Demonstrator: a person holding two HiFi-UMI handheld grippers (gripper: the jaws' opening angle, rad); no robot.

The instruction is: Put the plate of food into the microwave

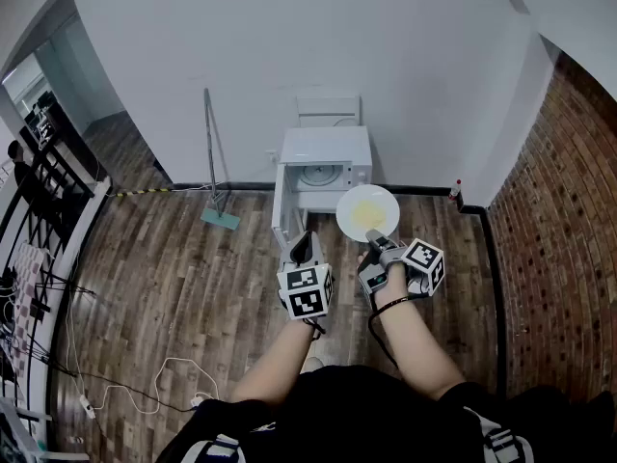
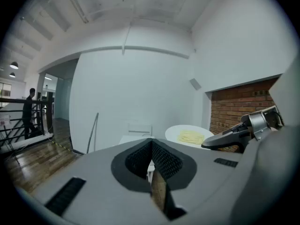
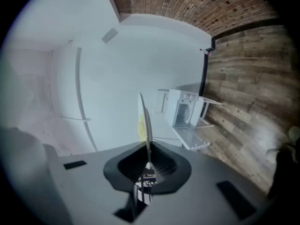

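Bearing yellow food (image 1: 368,217), round white plate (image 1: 348,206)

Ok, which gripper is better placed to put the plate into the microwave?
Right. The right gripper is shut on the rim of the round white plate of yellow food, which hangs in front of the open white microwave. The left gripper is shut and holds nothing.

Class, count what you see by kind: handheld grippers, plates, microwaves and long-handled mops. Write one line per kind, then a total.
Grippers: 2, the left gripper and the right gripper
Plate: 1
Microwave: 1
Mop: 1
Total: 5
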